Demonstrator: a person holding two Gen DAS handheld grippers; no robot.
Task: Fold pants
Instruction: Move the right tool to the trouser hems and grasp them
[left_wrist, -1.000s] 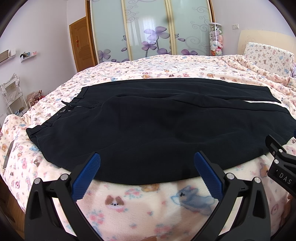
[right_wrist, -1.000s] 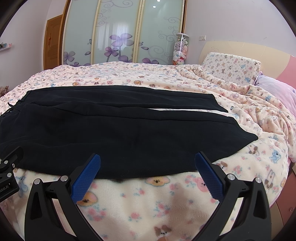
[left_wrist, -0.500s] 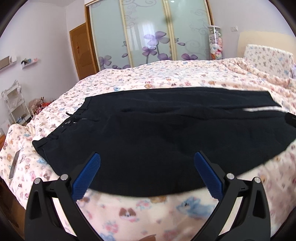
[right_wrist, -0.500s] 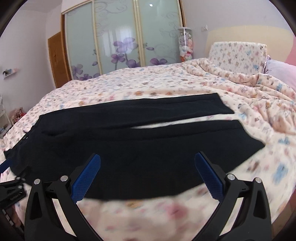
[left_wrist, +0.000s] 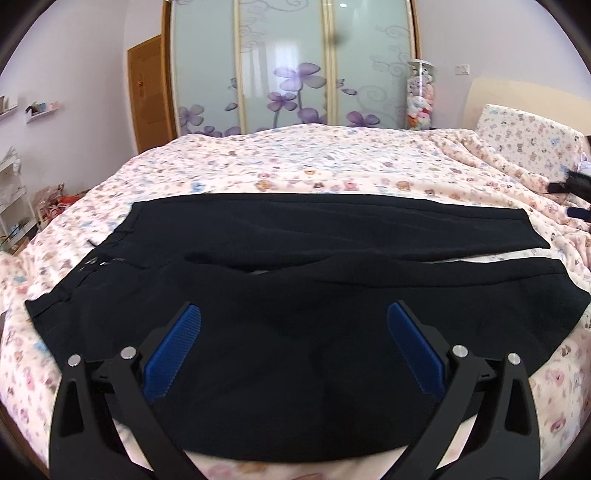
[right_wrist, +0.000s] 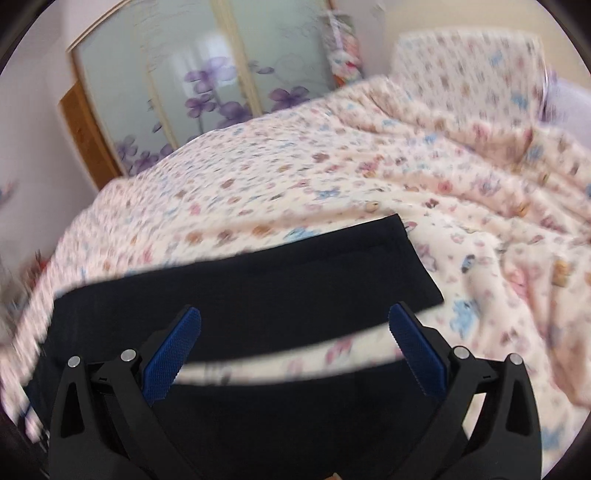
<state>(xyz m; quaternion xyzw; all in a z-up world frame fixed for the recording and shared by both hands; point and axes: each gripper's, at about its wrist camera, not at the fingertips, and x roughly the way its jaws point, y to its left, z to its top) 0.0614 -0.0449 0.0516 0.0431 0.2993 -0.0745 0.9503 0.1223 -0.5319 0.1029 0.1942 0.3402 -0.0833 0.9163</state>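
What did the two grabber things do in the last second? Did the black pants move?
Both tools went forward over the pants. The left tool now hangs above the near leg; the right tool swung toward the cuff end, over the gap between the legs. Neither has grabbed anything; both stay open. The pants still lie flat on the bed, legs slightly apart.

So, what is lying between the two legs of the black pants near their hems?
Only a bare strip of the patterned blanket lies between the far leg and the near leg of the pants, clearest in the right wrist view.
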